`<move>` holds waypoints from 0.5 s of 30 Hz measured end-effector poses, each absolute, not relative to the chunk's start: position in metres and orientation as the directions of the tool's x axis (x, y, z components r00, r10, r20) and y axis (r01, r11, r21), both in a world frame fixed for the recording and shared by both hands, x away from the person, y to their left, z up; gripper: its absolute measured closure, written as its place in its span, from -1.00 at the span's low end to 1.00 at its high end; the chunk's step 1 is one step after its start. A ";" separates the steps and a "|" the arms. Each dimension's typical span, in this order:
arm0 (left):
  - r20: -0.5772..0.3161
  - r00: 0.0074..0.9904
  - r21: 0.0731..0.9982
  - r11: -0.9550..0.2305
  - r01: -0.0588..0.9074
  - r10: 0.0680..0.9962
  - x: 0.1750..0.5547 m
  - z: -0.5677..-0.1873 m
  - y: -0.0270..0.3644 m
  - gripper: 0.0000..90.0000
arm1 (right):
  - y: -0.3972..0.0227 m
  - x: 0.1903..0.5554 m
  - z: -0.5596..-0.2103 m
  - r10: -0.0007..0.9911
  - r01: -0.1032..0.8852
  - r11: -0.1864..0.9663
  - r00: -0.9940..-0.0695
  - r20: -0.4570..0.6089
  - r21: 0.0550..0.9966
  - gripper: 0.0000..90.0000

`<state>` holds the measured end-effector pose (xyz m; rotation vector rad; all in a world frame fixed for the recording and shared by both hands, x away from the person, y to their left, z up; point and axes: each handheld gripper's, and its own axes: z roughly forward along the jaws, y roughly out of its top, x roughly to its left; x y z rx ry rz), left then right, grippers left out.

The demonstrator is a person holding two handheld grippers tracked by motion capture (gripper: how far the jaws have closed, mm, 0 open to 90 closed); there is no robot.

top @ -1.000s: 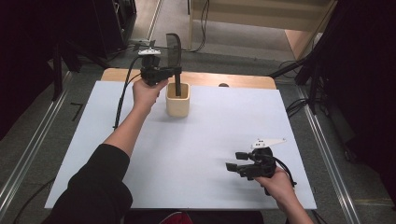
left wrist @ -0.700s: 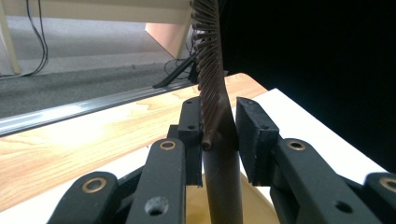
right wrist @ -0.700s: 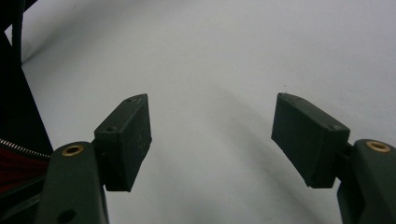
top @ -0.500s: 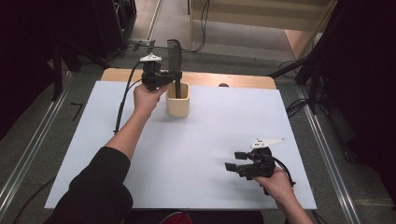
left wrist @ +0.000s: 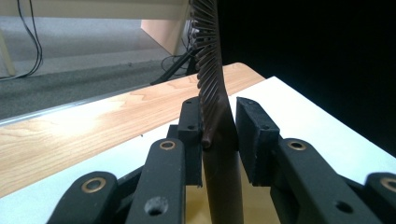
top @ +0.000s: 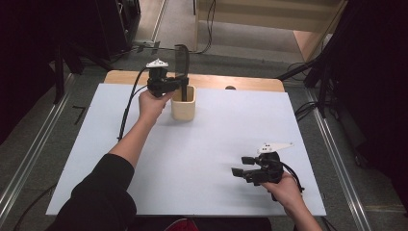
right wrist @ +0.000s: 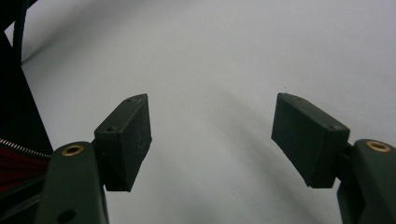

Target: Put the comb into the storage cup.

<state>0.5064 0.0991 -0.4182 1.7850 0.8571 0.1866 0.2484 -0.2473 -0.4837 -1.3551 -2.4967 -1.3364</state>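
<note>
The left gripper (left wrist: 219, 133) pinches the dark, ribbed comb (left wrist: 212, 98) by its smooth handle, upright in the beige rounded cup (top: 184, 103). Well apart from the cup, the right gripper (right wrist: 212, 140) hangs with jaws spread over the white table (top: 231, 130).

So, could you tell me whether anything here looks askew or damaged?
Nothing stands out. The comb stands upright in the cup, held by the left gripper; nothing looks spilled or broken.
</note>
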 end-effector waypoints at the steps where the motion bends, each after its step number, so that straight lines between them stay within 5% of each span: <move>1: -0.276 0.727 0.877 -0.144 0.458 0.629 0.506 -0.419 0.099 0.62 | -0.247 0.248 -0.484 0.686 0.688 0.265 -0.627 0.369 0.676 -0.41; 5: -0.262 0.735 0.887 -0.144 0.439 0.625 0.503 -0.420 0.101 0.27 | -0.247 0.248 -0.484 0.685 0.686 0.263 -0.628 0.369 0.678 -0.40; 6: -0.258 0.732 0.886 -0.147 0.439 0.630 0.503 -0.419 0.102 -0.05 | -0.247 0.248 -0.483 0.684 0.685 0.263 -0.629 0.370 0.679 -0.40; 8: -0.253 0.715 0.881 -0.151 0.449 0.651 0.503 -0.416 0.104 -0.24 | -0.248 0.248 -0.483 0.684 0.687 0.260 -0.627 0.372 0.679 -0.40; 15: -0.314 0.700 0.851 -0.136 0.507 0.642 0.503 -0.411 0.115 -0.27 | -0.248 0.248 -0.482 0.685 0.685 0.261 -0.628 0.370 0.680 -0.40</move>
